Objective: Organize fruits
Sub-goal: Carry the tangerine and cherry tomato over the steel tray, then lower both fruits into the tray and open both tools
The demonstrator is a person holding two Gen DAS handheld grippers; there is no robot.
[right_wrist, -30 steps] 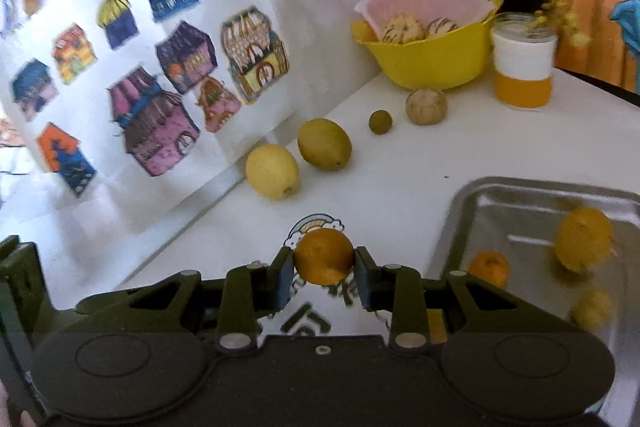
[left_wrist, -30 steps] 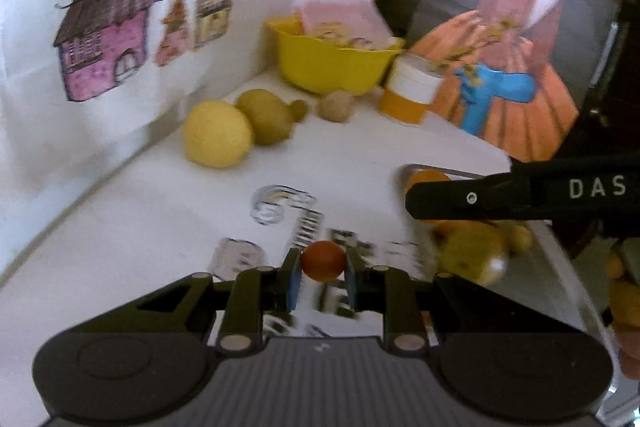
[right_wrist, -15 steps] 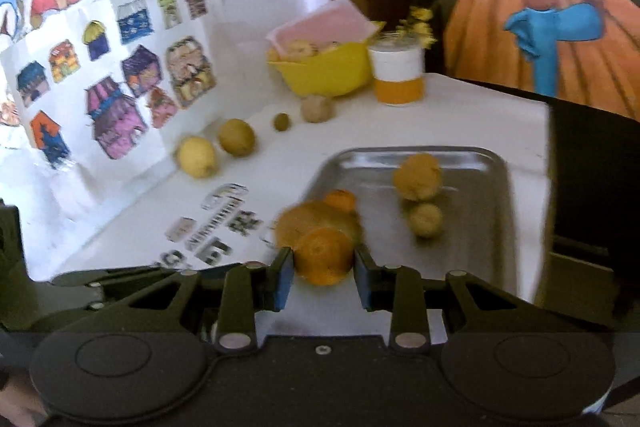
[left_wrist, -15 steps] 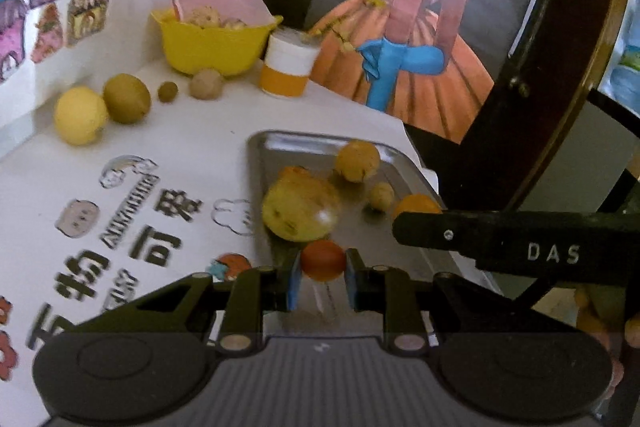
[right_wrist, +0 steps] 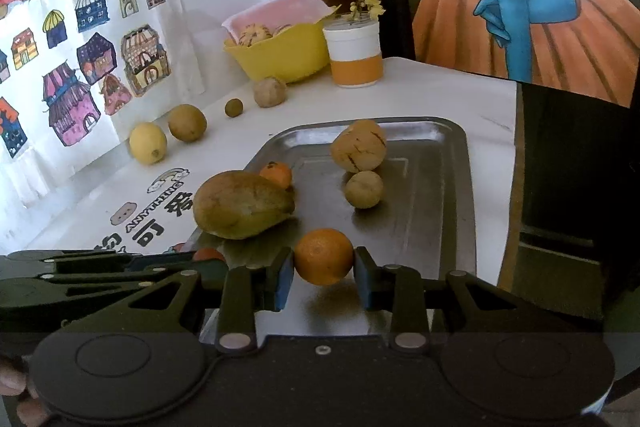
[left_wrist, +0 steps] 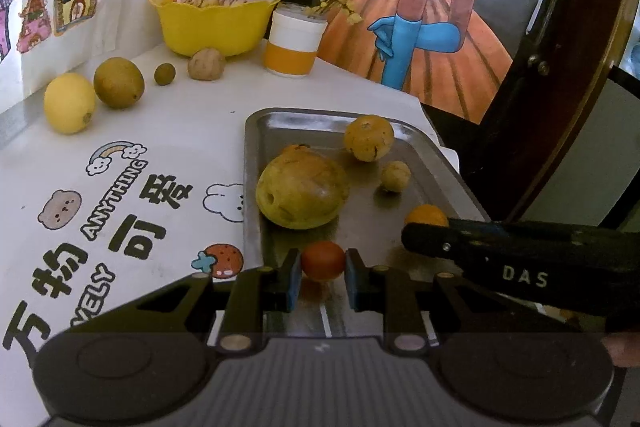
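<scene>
My left gripper is shut on a small red-orange fruit, held over the near end of the steel tray. My right gripper is shut on an orange, also above the tray's near end. In the tray lie a large yellow-green mango, a tan speckled fruit, a small round tan fruit and a small tangerine. The right gripper's arm crosses the left wrist view, with its orange peeking above it.
On the white table by the wall sit a lemon, a brownish-green fruit, a tiny green one and a walnut-like one. A yellow bowl and a white-orange cup stand behind. The table edge drops off right of the tray.
Both grippers swung right from over the printed table mat to above the tray's near end, each still holding its fruit. The tray fruits stayed put.
</scene>
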